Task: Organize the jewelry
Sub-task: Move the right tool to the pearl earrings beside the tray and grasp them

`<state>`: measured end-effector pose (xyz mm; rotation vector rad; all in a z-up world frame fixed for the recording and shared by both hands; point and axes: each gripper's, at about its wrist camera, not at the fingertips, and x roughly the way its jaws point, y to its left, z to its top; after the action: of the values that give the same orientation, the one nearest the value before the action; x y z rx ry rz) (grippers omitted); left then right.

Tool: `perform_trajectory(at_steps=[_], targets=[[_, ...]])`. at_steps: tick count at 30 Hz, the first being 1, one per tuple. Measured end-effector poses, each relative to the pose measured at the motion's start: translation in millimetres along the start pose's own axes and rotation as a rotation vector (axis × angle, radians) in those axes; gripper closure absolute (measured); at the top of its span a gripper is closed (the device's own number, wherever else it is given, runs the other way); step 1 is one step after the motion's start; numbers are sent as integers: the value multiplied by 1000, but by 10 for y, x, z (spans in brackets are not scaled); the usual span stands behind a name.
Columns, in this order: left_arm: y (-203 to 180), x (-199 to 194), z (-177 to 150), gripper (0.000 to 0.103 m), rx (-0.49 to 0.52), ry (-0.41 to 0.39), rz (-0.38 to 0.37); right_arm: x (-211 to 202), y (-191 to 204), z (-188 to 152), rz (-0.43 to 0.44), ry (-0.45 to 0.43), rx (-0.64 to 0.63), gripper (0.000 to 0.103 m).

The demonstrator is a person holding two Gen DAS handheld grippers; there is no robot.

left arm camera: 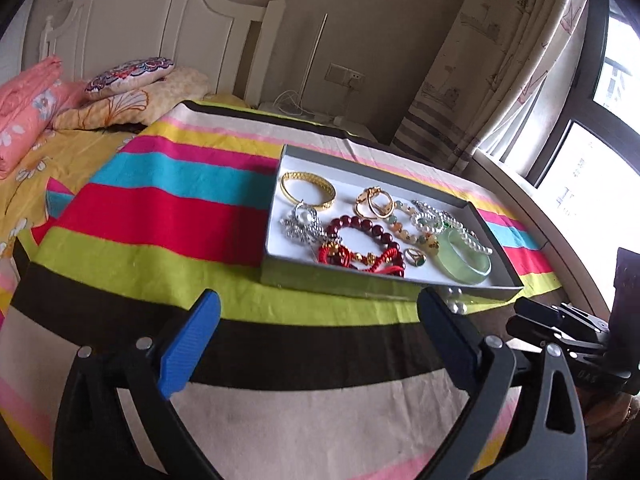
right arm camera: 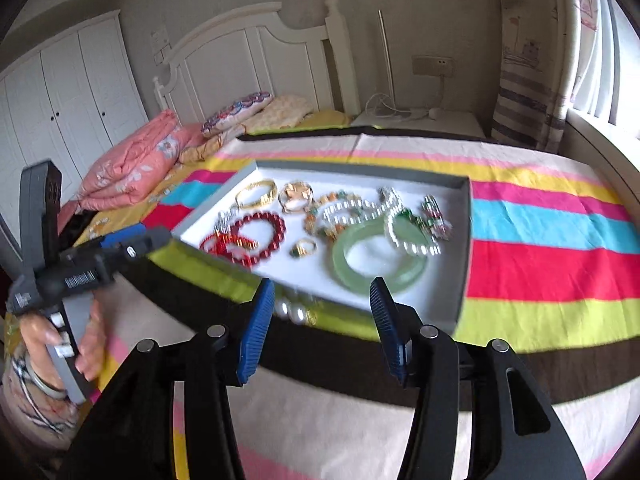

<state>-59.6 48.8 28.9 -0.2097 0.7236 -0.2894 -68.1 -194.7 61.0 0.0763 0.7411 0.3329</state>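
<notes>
A grey tray (left arm camera: 360, 280) with a white floor lies on the striped bedspread and holds several pieces: a gold bangle (left arm camera: 308, 191), a red bead bracelet (left arm camera: 366, 236), a green jade bangle (left arm camera: 466, 262), a silver brooch (left arm camera: 300, 226) and a small ring (left arm camera: 416, 258). A pearl piece (left arm camera: 456, 300) lies on the cloth just outside the tray's near wall, also in the right wrist view (right arm camera: 294, 312). My left gripper (left arm camera: 320, 340) is open and empty, short of the tray. My right gripper (right arm camera: 322, 328) is open and empty, just above the pearl piece and the tray (right arm camera: 464, 240), near the jade bangle (right arm camera: 380, 260).
The striped bedspread (left arm camera: 160, 208) covers the bed. Pillows and a folded pink quilt (left arm camera: 24, 108) lie near the white headboard (left arm camera: 152, 28). A curtain and window (left arm camera: 580, 120) stand on the right. The left gripper and the hand holding it (right arm camera: 72, 280) show in the right wrist view.
</notes>
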Motion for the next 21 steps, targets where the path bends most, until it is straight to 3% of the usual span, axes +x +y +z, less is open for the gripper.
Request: perform_trajectory(at_steps=[5, 10, 21], targets=[[-132, 21, -148, 5, 86, 18, 38, 95, 73, -261, -7, 72, -27, 54], [-263, 103, -171, 5, 162, 46, 70, 217, 166, -310, -13, 120, -46, 54], [-268, 297, -160, 5, 176, 150, 98, 361, 238, -231, -104, 157, -66, 63]])
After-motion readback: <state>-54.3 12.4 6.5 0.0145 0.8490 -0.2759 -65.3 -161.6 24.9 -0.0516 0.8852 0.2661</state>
